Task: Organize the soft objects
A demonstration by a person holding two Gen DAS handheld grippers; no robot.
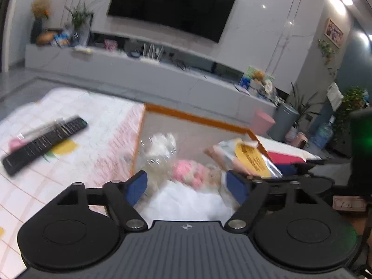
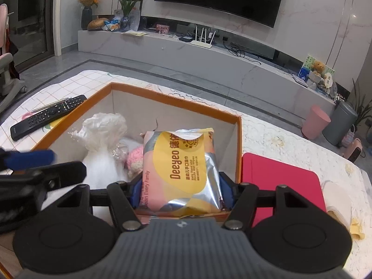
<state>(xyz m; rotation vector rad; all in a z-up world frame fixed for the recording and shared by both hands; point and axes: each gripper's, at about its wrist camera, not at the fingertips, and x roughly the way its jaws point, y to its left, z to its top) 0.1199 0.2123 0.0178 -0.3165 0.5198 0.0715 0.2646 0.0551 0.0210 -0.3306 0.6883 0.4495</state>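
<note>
Right gripper [image 2: 180, 191]: jaws clamp a wet-wipes pack [image 2: 180, 165] over the orange-rimmed box [image 2: 238, 148]. Left gripper [image 1: 187, 187]: jaws wide, empty, above a white bundle [image 1: 186, 200] and pink plush [image 1: 189, 171] (blurred, possibly knitted). Remote [image 2: 48, 116] on tabletop.

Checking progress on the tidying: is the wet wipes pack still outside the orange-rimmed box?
No: the wet wipes pack is held in the right claw over the inside of the orange-rimmed box.

**Wipes pack held over the orange-rimmed box**

The right hand-held gripper [image 2: 180, 193] clamps a yellow and pink wet wipes pack [image 2: 180, 165] between its blue pads, above the near edge of the storage box [image 2: 237, 144]. Inside the box lie a white plastic bag [image 2: 102, 137] and a pink plush toy [image 2: 134, 158]. A red folder [image 2: 279, 181] lies right of the box and a remote control [image 2: 48, 116] to its left, while the left hand-held gripper [image 2: 30, 160] enters from the left edge.
</note>
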